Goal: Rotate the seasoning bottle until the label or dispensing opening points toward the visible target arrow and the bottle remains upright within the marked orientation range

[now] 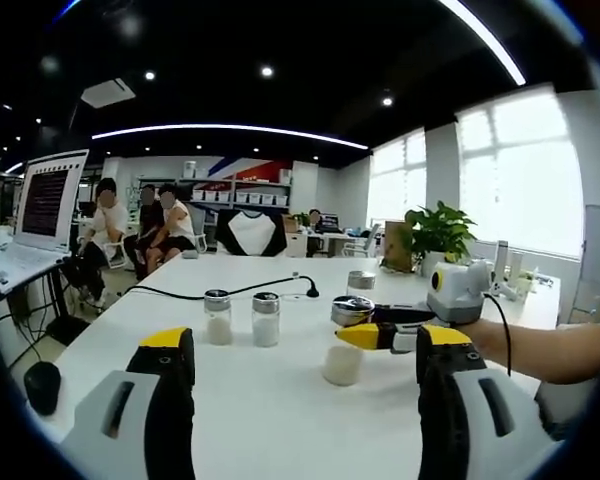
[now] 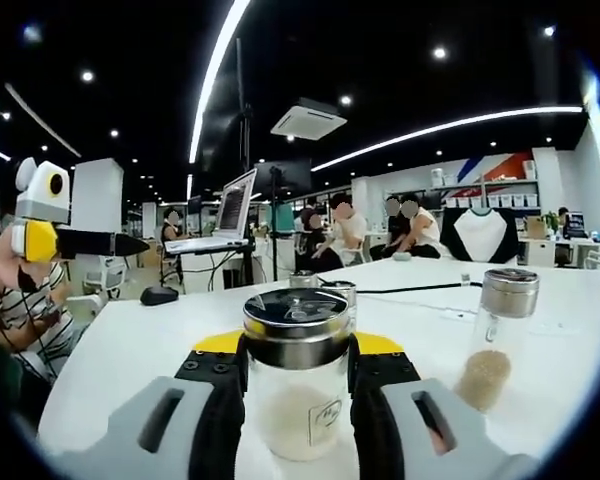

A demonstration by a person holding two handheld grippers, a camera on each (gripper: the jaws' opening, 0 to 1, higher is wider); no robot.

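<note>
- Gripping the seasoning bottle (image 2: 298,385), the right gripper (image 2: 298,372) has its two jaws closed against the glass just under the metal lid; in the left gripper view the same bottle (image 1: 344,345) stands upright on the white table (image 1: 280,420) with the right gripper (image 1: 365,330) reaching in from the side.
- A small label mark shows on the bottle's lower front in the right gripper view; no target arrow can be made out in either view, so I judge the heading must be checked before turning further.
- Turn slowly about the bottle's own upright axis, keeping its base flat on the table, so that it does not tip.
- The left gripper (image 1: 302,375) hangs above the table with jaws wide apart, holding nothing; it sits near the bottle and could steady it if needed.
- Beside the bottle stands a second shaker (image 2: 497,340), close enough to be knocked by a wide wrist swing; keep the rotation tight.
- Farther from the bottle, two more shakers (image 1: 242,318) stand well apart from it.
</note>
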